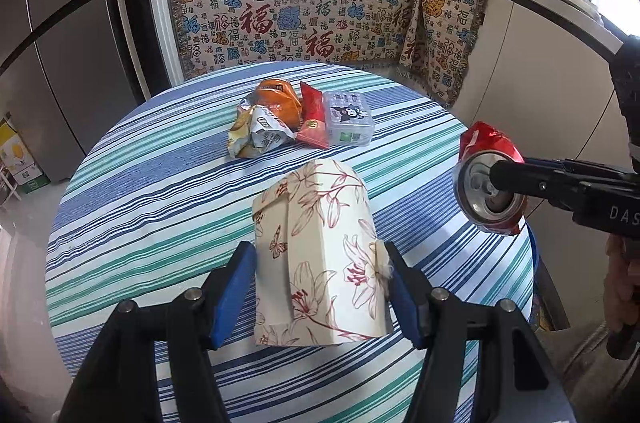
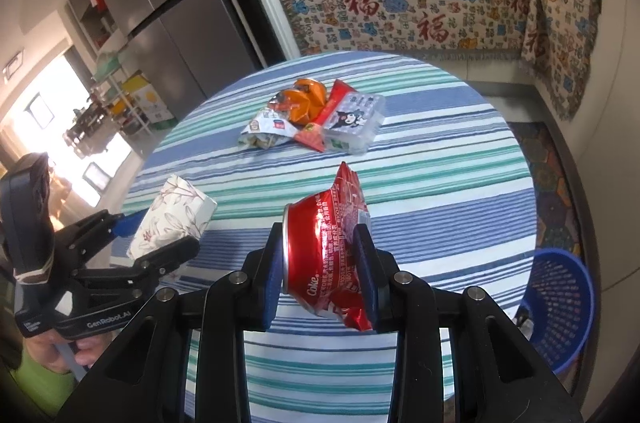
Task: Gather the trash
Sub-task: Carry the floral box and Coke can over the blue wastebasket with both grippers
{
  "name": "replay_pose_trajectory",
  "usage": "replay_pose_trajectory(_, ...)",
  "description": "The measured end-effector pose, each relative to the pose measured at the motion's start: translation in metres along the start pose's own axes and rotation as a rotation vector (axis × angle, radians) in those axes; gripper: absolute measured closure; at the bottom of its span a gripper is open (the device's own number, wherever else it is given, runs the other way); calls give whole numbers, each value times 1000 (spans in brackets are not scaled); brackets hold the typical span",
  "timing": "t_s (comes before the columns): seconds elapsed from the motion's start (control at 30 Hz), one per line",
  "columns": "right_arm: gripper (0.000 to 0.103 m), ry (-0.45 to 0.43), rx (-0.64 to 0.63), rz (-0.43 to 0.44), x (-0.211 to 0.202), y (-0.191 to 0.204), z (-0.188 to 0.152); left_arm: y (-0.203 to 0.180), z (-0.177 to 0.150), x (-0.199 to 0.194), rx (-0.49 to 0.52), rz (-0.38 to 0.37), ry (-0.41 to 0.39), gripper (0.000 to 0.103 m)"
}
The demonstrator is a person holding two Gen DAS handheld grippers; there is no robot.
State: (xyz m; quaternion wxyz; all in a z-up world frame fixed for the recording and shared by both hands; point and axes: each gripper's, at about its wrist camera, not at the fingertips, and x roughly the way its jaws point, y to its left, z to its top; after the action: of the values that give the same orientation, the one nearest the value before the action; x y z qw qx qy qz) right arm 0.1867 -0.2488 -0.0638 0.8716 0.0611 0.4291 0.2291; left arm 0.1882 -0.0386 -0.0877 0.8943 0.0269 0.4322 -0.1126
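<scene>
A floral carton (image 1: 320, 255) is clamped between the blue pads of the left gripper (image 1: 320, 287), held above the striped table (image 1: 160, 191). A crushed red can (image 2: 324, 259) is pinched sideways in the right gripper (image 2: 320, 275), also clear of the table. Remaining wrappers (image 1: 276, 119) are piled near the table's far side. A blue basket (image 2: 560, 303) is seen beside the table.
</scene>
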Motion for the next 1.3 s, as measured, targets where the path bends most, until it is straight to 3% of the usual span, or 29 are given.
replay_pose_trajectory(0.33, 69, -39, 69, -3, -24, -32, -3, -36, 5, 8, 18, -89, 14, 38)
replay_pose_trajectory(0.5, 69, -80, 121, -90, -59, -80, -7, -91, 18, 15, 81, -174, 6, 38)
replay_pose_trajectory(0.7, 69, -71, 233, -222, -85, -162, -27, -175, 36, 34, 147, -312, 17, 38)
replay_pose_trajectory(0.83, 69, -66, 333, -249, -94, -215, -44, -229, 40, 55, 185, -379, 44, 38)
replay_pose_trajectory(0.97, 69, -66, 403, -268, -96, -257, -60, -270, 38, 85, 202, -410, 84, 38)
replay_pose_trajectory(1.3, 69, -65, 530, -270, -84, -330, -89, -327, 32, 166, 226, -407, 147, 38)
